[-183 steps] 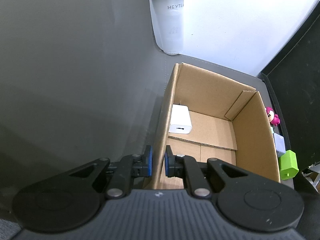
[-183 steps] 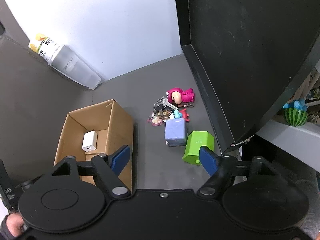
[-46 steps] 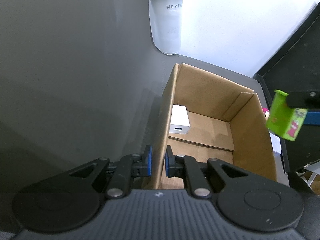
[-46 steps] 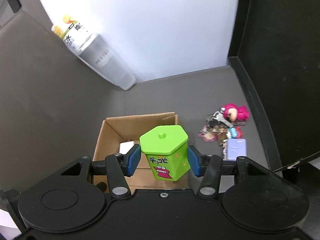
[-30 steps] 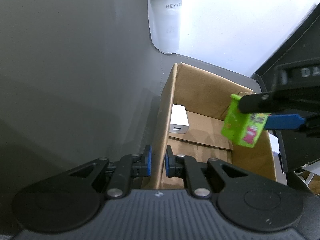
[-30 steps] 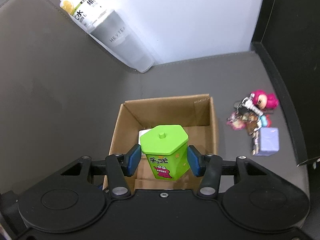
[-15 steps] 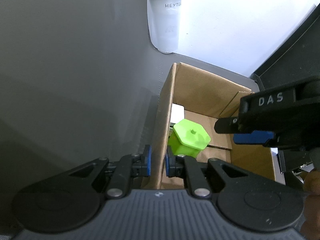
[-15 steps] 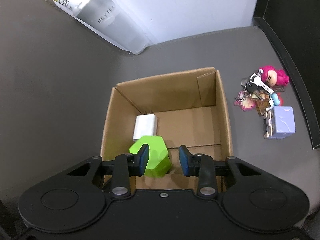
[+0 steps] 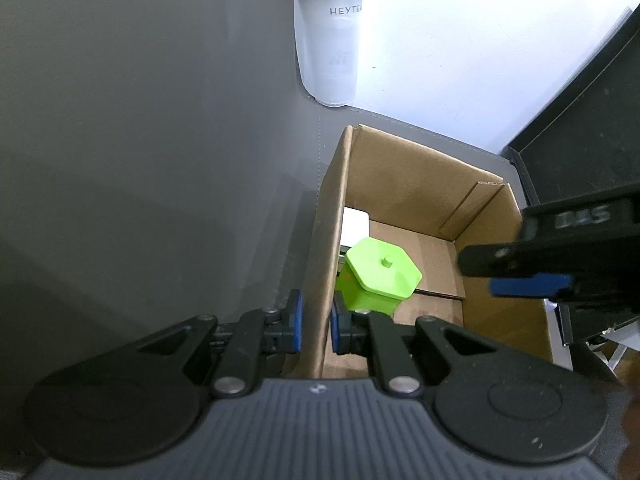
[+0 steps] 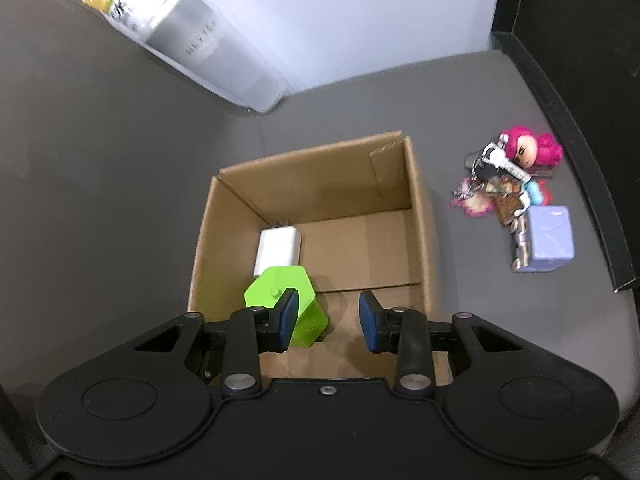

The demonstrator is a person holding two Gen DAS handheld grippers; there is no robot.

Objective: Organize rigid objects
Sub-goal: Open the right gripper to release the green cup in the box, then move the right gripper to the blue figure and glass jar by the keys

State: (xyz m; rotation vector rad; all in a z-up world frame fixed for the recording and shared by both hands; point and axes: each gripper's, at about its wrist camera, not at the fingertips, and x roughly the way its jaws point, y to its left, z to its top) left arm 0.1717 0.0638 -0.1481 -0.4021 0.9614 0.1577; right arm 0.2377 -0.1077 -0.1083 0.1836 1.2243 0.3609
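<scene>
From my remote station, both fisheye views bow at the edges, the white wall (image 9: 460, 60) glares overexposed behind a dim grey desk mat (image 10: 100, 200), and the bottle (image 10: 192, 48) smears with motion blur.

We see a dark grey tabletop (image 10: 120, 168) with a stitched seam running across it, meeting a plain white wall (image 10: 360, 12) that is brightly lit. A black panel (image 10: 580, 40) stands upright along the tabletop's right side. A tall frosted bottle (image 9: 329, 40) stands at the wall.
</scene>
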